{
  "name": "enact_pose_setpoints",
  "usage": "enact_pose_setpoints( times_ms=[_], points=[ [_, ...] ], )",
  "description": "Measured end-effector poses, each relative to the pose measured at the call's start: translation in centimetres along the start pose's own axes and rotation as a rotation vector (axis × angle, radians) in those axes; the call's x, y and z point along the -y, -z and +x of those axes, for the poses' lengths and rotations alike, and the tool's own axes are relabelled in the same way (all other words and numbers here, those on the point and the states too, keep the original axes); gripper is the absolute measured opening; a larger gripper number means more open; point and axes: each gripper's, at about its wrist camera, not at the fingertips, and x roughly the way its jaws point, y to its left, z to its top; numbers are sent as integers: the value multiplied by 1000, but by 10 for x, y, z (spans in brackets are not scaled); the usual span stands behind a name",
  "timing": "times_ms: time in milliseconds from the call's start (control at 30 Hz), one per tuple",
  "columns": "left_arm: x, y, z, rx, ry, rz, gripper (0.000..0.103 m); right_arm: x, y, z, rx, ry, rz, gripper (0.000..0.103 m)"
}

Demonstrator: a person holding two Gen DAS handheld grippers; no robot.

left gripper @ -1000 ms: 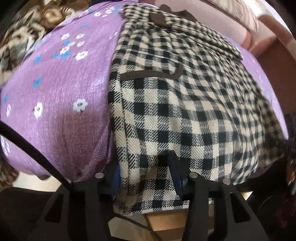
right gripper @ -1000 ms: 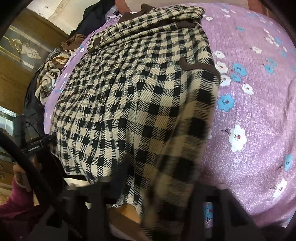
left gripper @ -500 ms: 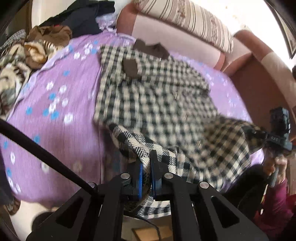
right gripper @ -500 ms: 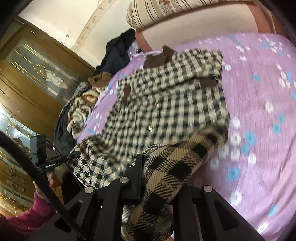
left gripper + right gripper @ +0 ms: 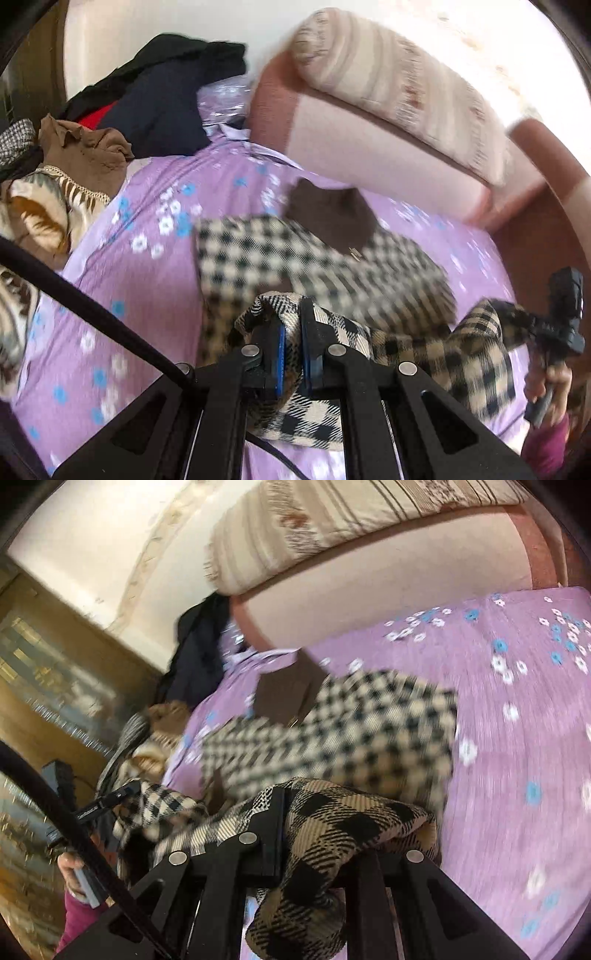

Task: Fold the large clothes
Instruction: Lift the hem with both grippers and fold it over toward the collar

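A black-and-cream checked coat (image 5: 295, 258) with a brown collar (image 5: 328, 218) lies on the purple flowered bedspread (image 5: 147, 288). My left gripper (image 5: 291, 343) is shut on its lower hem and holds it lifted above the bed. My right gripper (image 5: 317, 830) is shut on the other hem corner; the cloth drapes over its fingers. The coat (image 5: 332, 738) shows in the right wrist view, its lower half raised toward the collar (image 5: 288, 690). The right gripper (image 5: 561, 317) appears at the far right of the left wrist view, and the left gripper (image 5: 110, 797) at the left of the right wrist view.
A heap of other clothes (image 5: 92, 140) lies at the bed's far left. A pink headboard (image 5: 369, 147) with a striped bolster (image 5: 399, 85) runs along the back. A wooden wardrobe (image 5: 44, 686) stands left of the bed.
Both grippers closed on the coat's hem and lifted it up and forward toward the collar; the views rose from close on the cloth to over the bed.
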Motion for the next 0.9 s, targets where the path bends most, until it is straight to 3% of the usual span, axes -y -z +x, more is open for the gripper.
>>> enact_pose_setpoints(
  times_ms=[167,267,300,333,400,433,500,600,667,767,900],
  points=[
    [-37,-33,77,-36,-81,-104,7,44,-49,59,33,68,93,15],
    [-58,-43,102,-52,-17,-178,13,65,-59,84,13,76,132,46],
    [-66,-44,104,-51,42,-215,31,67,-58,82,23,60,141,55],
    [-71,-44,103,-51,102,-250,57,67,-57,74,47,34,140,59],
    [-73,-42,97,-45,168,-294,80,61,-51,49,117,33,106,75],
    [-71,-42,90,-23,167,-295,81,58,-47,40,141,43,91,79],
    [-62,-43,72,27,128,-240,81,43,-37,21,153,41,8,78],
    [-51,-39,48,41,109,-195,81,19,-14,20,71,29,-140,63],
    [-40,-25,32,31,117,-136,81,8,3,30,15,65,-228,61],
    [-24,5,23,-19,101,-4,81,4,19,63,-61,176,-310,58],
    [6,52,44,-159,86,175,81,3,6,103,-79,228,-295,57]
  ],
)
